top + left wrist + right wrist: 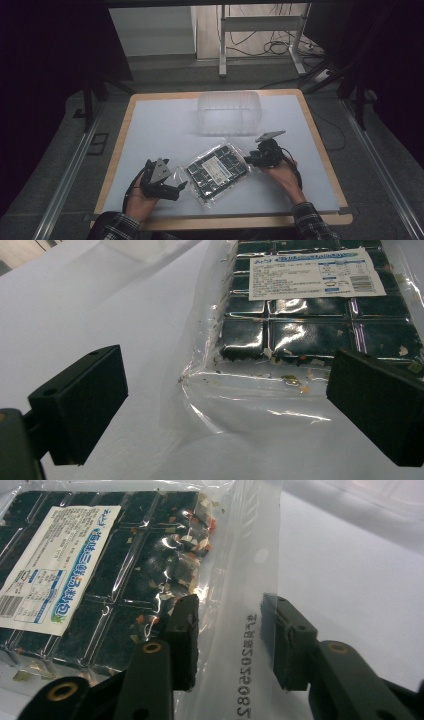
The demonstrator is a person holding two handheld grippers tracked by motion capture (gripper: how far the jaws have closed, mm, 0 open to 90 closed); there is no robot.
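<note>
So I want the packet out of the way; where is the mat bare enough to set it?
Bare: the far-left white mat, beside the clear tub, and the right strip by the wooden edge. Crowded: front centre, where the packet lies between the left gripper and right gripper.

- The high view looked forward and down from above the near edge of the table (150,107).
- The left gripper view sat low and close, facing one clear end of the packet (300,315).
- The right gripper view faced its opposite end, closer still.
- All three shared the packet.
</note>
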